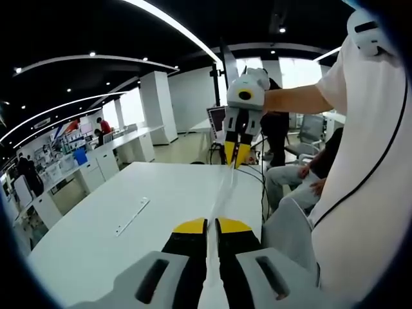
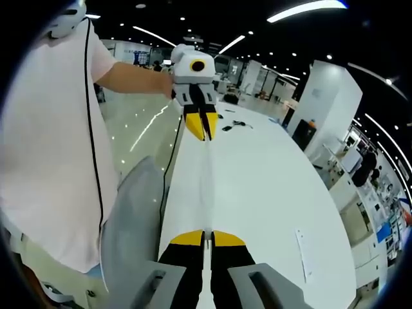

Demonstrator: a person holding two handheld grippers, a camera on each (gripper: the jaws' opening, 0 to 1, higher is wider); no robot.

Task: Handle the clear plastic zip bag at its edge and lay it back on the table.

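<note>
In the left gripper view, the left tool (image 1: 211,226) pinches one edge of the clear zip bag (image 1: 223,190), which stretches taut above the white bench (image 1: 96,225) to the right tool (image 1: 235,162), clamped on the far edge. In the right gripper view, the bag (image 2: 206,187) spans between the right tool (image 2: 206,237) below and the left tool (image 2: 201,134) ahead, both closed on it.

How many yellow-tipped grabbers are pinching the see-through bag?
2. The left gripper pinches one end of the clear bag, the right gripper the other. The bag hangs stretched between them above the white table.
</note>
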